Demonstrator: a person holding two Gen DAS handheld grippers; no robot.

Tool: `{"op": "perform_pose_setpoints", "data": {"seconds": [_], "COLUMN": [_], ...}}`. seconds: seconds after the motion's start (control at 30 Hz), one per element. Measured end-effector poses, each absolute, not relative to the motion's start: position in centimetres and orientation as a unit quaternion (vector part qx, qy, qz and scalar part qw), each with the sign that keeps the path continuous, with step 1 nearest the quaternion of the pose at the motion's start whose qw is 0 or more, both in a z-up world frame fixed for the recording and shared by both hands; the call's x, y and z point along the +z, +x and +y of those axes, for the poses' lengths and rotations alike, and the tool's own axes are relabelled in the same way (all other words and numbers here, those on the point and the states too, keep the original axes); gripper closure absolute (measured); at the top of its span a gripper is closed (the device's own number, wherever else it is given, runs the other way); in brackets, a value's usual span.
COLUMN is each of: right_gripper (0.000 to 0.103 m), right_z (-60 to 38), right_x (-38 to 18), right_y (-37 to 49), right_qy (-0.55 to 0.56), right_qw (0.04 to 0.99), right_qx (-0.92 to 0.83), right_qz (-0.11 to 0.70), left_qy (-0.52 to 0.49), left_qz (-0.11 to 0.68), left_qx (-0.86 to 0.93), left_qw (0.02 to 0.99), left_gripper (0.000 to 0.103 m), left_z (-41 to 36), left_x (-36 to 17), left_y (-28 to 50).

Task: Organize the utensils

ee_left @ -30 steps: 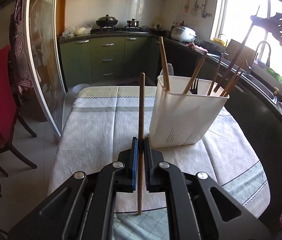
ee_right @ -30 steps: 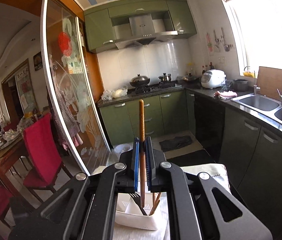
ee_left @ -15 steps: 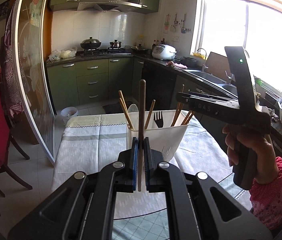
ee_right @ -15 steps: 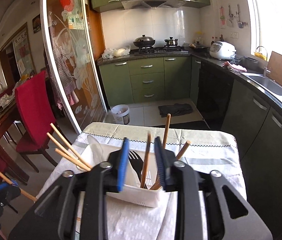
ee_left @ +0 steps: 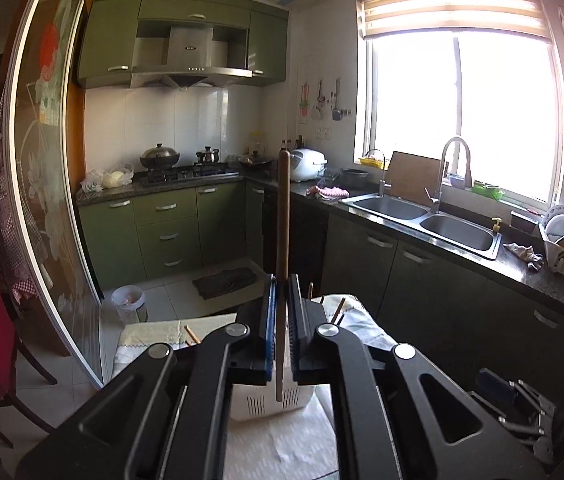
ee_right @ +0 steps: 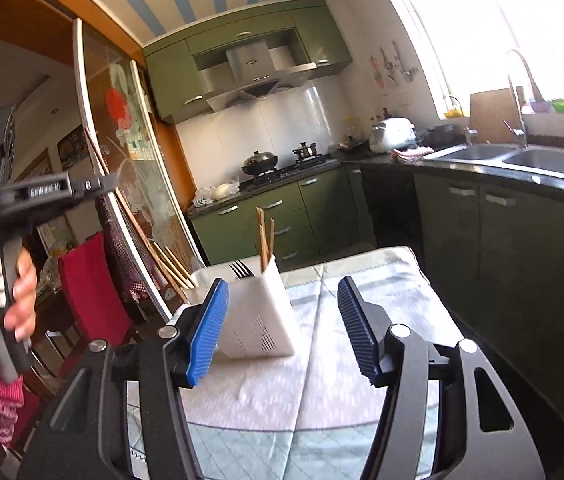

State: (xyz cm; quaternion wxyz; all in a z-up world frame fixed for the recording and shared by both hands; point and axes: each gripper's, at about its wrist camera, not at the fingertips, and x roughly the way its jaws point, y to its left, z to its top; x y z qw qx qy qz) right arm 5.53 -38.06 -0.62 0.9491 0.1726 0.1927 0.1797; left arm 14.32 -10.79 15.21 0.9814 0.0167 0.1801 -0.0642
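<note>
The right claw (ee_right: 282, 328) had just been opening and now stood spread with nothing between its blue pads; the chopstick it pinched a second earlier was gone from it, most likely dropped into the white holder (ee_right: 260, 316) among the other sticks and a fork (ee_right: 238, 269). That would mean one more utensil was sorted, and this claw was free. The holder stood on the cloth-covered desk (ee_right: 362, 304), toward its far left corner as the right camera saw it, tilted in the fisheye view. The left claw (ee_left: 281, 320) was pressed together on a single dark wooden chopstick (ee_left: 283, 216). Its long axis ran nearly straight up and down, one end pointing at the ceiling, the lower end hanging just above the holder. It had risen since a second before and looked ready to be lowered in.
</note>
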Motion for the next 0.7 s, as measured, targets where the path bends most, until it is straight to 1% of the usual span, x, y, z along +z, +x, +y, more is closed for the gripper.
{"op": "perform_pose_setpoints", "data": {"seconds": [0.13, 0.27, 0.43, 0.7], "right_gripper": [0.046, 0.046, 0.046, 0.046], "right_z": [-41.1, -42.8, -43.9, -42.6], "right_x": [-4.4, -6.3, -7.2, -6.5], "right_y": [4.4, 3.7, 3.4, 4.1], "right_qy": [0.214, 0.225, 0.231, 0.228], "right_qw": [0.931, 0.924, 0.921, 0.918], "right_qx": [0.174, 0.165, 0.16, 0.166], "right_qz": [0.239, 0.26, 0.271, 0.278], "left_qy": [0.036, 0.048, 0.035, 0.035], "left_qz": [0.153, 0.146, 0.183, 0.247], "left_qx": [-0.044, -0.022, -0.004, 0.002], "left_qw": [0.987, 0.988, 0.983, 0.968], "left_gripper": [0.097, 0.097, 0.097, 0.097], "left_z": [-12.5, -13.2, -12.2, -11.0], "left_x": [15.7, 14.2, 11.4, 6.1], "left_y": [16.2, 18.9, 21.7, 22.9]}}
